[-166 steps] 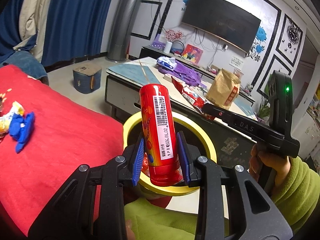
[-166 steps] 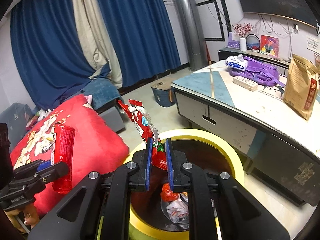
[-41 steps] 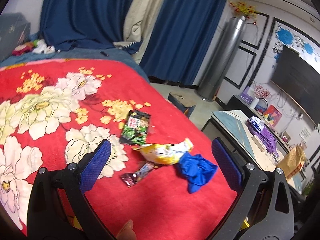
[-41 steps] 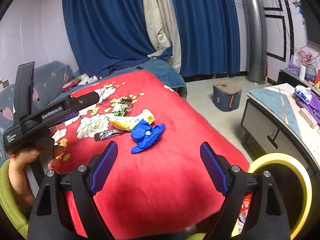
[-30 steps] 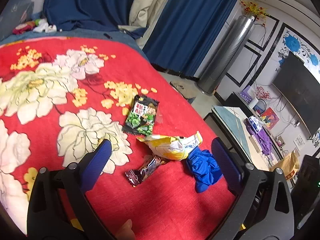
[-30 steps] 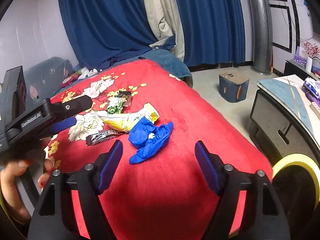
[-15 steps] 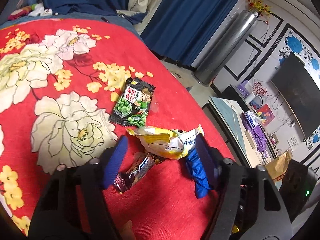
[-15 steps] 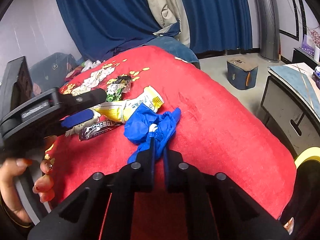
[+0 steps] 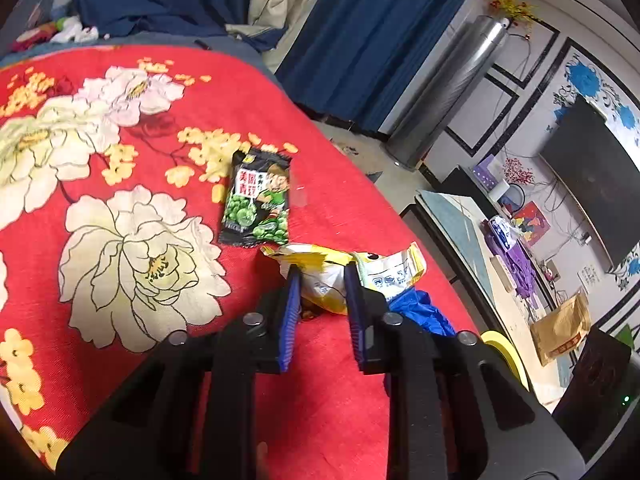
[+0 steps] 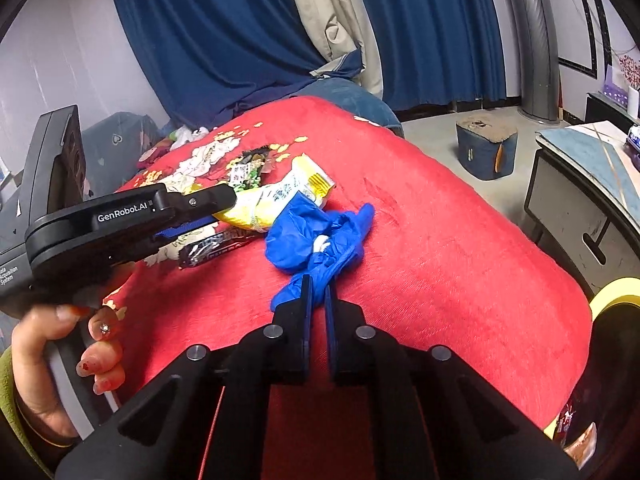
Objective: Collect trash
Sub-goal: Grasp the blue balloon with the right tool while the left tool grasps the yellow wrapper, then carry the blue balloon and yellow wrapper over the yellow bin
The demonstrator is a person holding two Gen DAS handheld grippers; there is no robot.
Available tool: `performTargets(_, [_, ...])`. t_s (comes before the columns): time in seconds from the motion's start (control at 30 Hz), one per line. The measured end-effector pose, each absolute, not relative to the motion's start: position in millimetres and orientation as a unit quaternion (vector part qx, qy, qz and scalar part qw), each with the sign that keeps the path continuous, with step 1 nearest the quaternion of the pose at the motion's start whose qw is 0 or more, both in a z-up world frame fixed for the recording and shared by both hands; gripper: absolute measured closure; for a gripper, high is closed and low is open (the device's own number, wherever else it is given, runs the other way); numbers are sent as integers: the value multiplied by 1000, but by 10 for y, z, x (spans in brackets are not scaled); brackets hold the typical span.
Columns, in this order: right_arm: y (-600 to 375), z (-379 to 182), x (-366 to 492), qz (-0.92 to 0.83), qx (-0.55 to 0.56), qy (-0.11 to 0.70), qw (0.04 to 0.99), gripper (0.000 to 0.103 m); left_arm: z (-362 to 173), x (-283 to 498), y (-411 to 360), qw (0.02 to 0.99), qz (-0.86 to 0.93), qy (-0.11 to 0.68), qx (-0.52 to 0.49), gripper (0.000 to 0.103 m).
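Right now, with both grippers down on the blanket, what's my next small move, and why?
Probably let the left gripper finish closing on the yellow wrapper between its jaws, then lift both; the right gripper already pinches the blue glove.

"GenRobot.AI" stands in white on the black body of the left gripper (image 10: 224, 210), at nine o'clock in the right wrist view. Print on the snack packets is unreadable.

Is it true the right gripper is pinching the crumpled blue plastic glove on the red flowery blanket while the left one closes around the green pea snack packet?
Not quite. The left gripper is closing around the crinkled yellow snack bag, as the left wrist view shows; the green pea packet lies untouched beyond. The right gripper does pinch the crumpled blue plastic glove on the red flowery blanket.
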State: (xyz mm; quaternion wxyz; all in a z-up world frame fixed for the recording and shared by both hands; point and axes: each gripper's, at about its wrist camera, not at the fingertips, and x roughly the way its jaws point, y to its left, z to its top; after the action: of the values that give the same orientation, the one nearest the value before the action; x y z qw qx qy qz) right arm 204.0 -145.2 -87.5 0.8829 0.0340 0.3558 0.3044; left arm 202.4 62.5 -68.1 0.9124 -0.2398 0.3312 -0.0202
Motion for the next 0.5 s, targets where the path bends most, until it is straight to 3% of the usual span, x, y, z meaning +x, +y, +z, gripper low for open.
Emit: performTargets(0.5, [-1712, -517, 1839, 311, 41, 313, 896, 102, -330, 1779, 427, 934, -51, 290, -204, 90])
